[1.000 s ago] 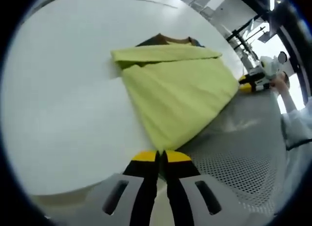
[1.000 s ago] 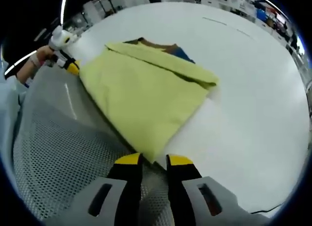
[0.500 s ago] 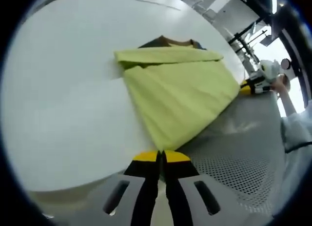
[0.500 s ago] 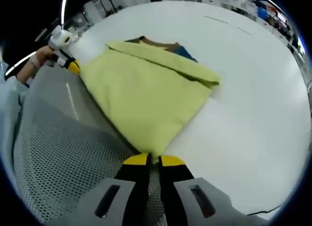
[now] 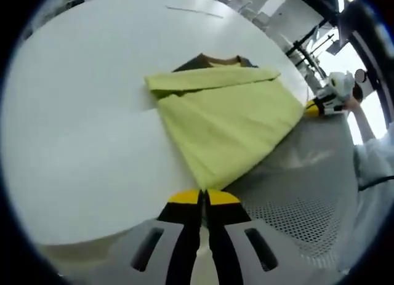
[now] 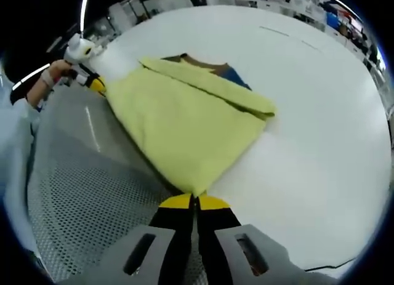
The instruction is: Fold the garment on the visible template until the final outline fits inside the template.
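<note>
White bench point(image 5: 74, 143) is carrying the yellow-green garment point(image 5: 228, 122), lying folded; left claw point(image 5: 204, 197) and right claw point(image 6: 196, 202) are each pinching a near corner, jaws together.

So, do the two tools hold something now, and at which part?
Yes. The left tool and the right tool are each shut on a near hem corner of the yellow garment.

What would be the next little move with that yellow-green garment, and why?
Probably lift both pinched corners and carry them across toward the collar. The left hand-held gripper and the right hand-held gripper each look shut on a near corner of the garment, which lies half on the white table, half on the perforated mat, and is folded only at its top.
</note>
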### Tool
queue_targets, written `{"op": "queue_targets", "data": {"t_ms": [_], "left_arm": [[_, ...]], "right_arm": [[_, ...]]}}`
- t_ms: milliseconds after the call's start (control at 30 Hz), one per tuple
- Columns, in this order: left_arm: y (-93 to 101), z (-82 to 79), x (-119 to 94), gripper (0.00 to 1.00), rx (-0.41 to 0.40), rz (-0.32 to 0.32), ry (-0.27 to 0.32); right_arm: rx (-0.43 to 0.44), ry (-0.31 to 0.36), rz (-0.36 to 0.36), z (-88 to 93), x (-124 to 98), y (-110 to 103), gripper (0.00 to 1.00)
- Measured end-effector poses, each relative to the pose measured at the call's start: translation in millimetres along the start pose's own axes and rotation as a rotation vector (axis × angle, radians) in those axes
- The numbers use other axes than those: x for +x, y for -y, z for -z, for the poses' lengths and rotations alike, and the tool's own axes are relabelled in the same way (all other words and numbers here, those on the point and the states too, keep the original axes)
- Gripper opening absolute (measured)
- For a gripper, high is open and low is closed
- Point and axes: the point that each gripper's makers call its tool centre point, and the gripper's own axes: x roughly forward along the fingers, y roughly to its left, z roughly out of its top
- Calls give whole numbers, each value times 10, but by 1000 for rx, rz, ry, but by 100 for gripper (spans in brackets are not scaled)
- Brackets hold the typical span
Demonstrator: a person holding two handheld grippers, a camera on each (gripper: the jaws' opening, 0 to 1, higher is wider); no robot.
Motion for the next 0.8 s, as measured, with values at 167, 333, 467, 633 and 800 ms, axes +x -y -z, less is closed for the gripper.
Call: {"op": "queue_targets", "data": {"t_ms": [167, 333, 467, 633, 800], "left_arm": [[-17, 79, 31, 0, -3, -10, -27], [-30, 120, 70, 0, -1, -22, -48], [-44, 135, 99, 0, 20, -36, -75], [-36, 151, 120, 0, 65, -31, -122], [-6, 194, 125, 0, 144, -3, -208]], "right_arm": [[18, -16, -6, 80, 32, -21, 2], [45, -31, -4, 135, 77, -34, 2], [43, -57, 6, 162, 126, -18, 2], [27, -98, 15, 201, 179, 10, 2], [18, -126, 22, 236, 199, 46, 2]]}}
